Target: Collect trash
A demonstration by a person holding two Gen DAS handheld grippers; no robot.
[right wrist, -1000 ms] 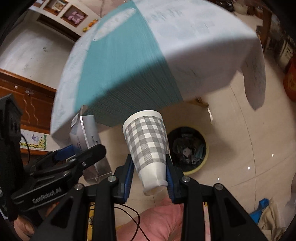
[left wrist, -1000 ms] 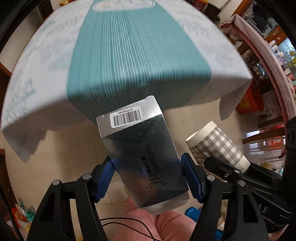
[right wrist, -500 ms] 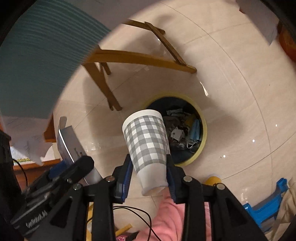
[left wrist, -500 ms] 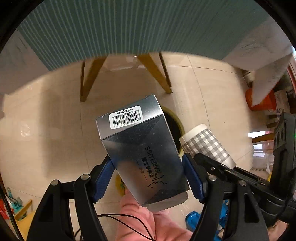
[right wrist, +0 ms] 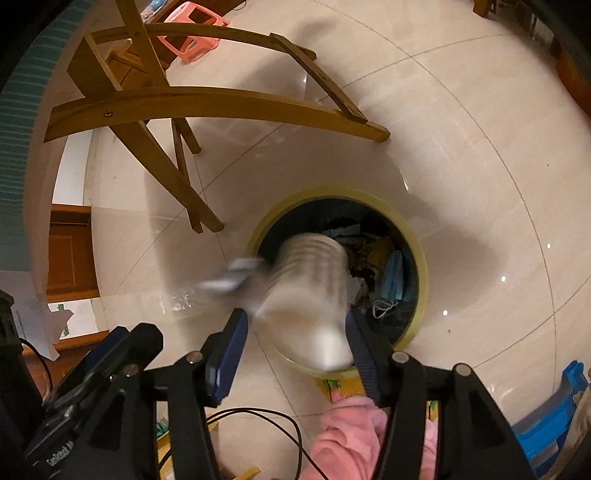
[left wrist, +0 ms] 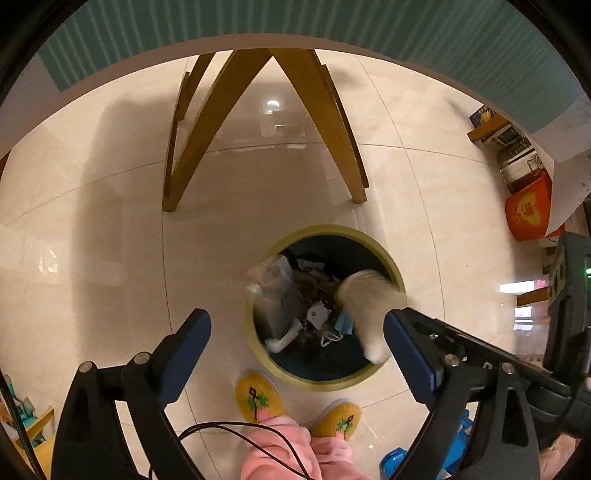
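Observation:
A round bin with a yellow rim (left wrist: 321, 384) stands on the floor, holding masks and scraps. My left gripper (left wrist: 295, 332) hangs over it, jaws opening wide with nothing between them. The silver earplug box (left wrist: 275, 291) is a blur dropping into the bin's left side. In the right wrist view the bin (right wrist: 419, 321) lies just beyond my right gripper (right wrist: 295, 349), whose jaws are opening. The checked paper cup (right wrist: 310, 291) is a blur between the blue pads, slipping loose toward the bin. The box (right wrist: 236, 277) blurs beside it. The cup (left wrist: 365, 306) also shows falling in the left wrist view.
Wooden table legs (left wrist: 325, 122) stand just behind the bin under a teal cloth (left wrist: 443, 29). A person's yellow slippers (left wrist: 258, 398) touch the bin's near side. An orange container (left wrist: 528, 214) sits at right. A pink stool (right wrist: 192, 26) is behind the legs.
Both grippers sank from table height to just above the bin. Each then spread its jaws and let go, so the box and the cup are now falling into the bin.

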